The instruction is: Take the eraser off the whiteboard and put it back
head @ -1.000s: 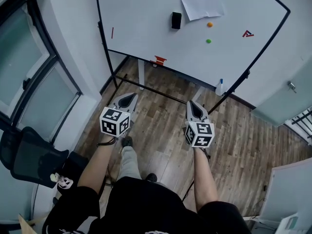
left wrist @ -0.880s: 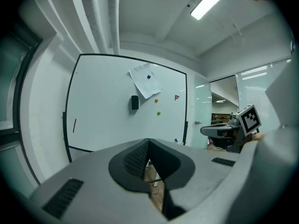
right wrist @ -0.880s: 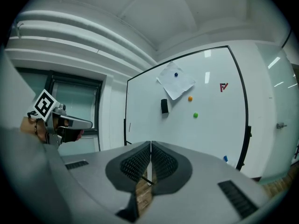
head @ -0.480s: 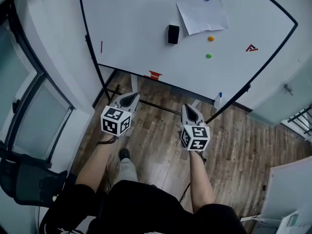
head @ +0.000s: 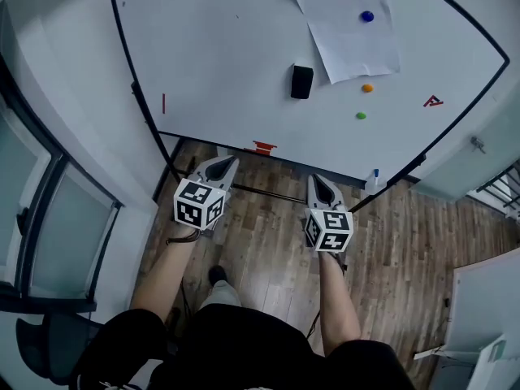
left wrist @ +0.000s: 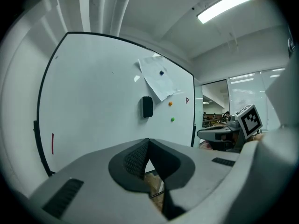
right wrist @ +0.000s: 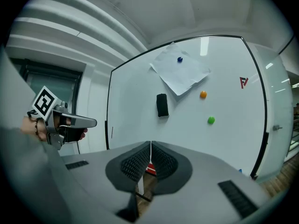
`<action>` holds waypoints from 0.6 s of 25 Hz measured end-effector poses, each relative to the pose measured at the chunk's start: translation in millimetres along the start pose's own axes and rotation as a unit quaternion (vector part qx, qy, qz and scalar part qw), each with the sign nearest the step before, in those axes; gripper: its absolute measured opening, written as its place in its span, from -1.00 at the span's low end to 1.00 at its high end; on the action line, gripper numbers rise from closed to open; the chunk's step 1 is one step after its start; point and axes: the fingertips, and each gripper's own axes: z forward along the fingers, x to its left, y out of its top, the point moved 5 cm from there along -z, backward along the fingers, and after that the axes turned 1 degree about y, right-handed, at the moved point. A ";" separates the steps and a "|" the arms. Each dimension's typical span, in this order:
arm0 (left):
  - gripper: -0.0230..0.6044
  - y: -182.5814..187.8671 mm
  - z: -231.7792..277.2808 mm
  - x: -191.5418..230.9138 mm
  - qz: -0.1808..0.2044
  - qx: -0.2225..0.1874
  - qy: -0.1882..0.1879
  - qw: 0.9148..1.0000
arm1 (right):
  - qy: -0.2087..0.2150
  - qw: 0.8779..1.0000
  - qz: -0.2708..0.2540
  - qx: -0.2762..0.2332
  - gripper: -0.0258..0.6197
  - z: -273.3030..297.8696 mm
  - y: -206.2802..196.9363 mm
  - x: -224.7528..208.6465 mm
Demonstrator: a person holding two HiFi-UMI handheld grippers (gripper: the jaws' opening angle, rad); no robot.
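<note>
Black eraser (head: 301, 81) stuck on whiteboard (head: 219, 55), just beside paper sheet (head: 349, 31). Left tongs (head: 223, 162) and right tongs (head: 317, 180) both clenched, empty, well apart from eraser.

Lighting: bright, even, indoor. Source: ceiling strip lamp (left wrist: 223, 9), blown out white in the left gripper view. Glare: pale reflected streaks on the whiteboard (right wrist: 204, 46). Shadows: faint and soft. Distortion: strong fisheye, whiteboard frame bowed, black vignette at gripper-view corners. Focus: head view sharp, nearest foreground in gripper views soft.
</note>
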 end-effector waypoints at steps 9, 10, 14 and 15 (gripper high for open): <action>-0.88 19.6 29.3 63.6 0.006 -0.008 -0.042 0.999 | -0.035 0.999 0.006 -0.008 -0.84 60.4 24.9 24.5; -0.88 20.2 32.6 68.5 0.006 -0.008 -0.047 0.999 | -0.041 0.999 0.005 -0.008 -0.84 64.8 26.1 25.1; -0.88 23.0 45.0 82.7 0.012 -0.007 -0.064 0.998 | -0.058 0.998 0.003 -0.010 -0.84 76.3 29.2 25.7; -0.88 23.5 47.9 84.3 0.013 -0.007 -0.068 0.998 | -0.062 0.998 0.004 -0.011 -0.84 77.6 29.1 25.2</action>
